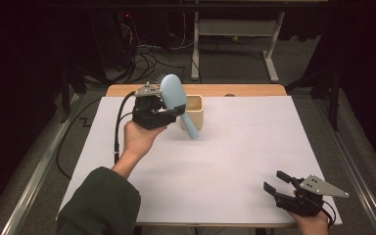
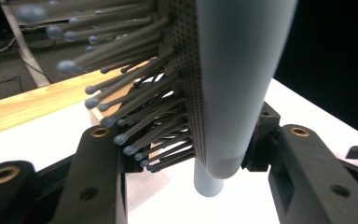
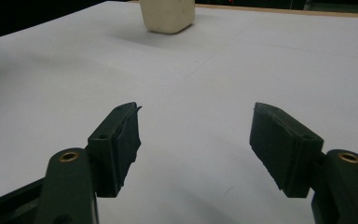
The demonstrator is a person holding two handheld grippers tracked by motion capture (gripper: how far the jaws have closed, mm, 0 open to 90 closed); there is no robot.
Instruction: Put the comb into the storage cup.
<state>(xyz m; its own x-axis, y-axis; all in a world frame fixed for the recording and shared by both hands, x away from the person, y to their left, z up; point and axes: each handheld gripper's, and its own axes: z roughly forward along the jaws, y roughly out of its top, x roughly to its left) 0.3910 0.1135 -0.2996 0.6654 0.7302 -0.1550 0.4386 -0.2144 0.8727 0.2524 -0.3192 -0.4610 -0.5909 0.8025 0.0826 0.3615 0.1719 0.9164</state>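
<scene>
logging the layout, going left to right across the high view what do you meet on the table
left hand-held gripper shut on the blue hairbrush → beige cup → right hand-held gripper, jaws apart, at the table's near right corner

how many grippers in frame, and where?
2. Left gripper is raised at the table's far left, shut on the blue hairbrush beside the beige cup. Right gripper sits open at the near right corner.

No writing, label, brand, number or sign can be read anywhere in these pictures.
</scene>
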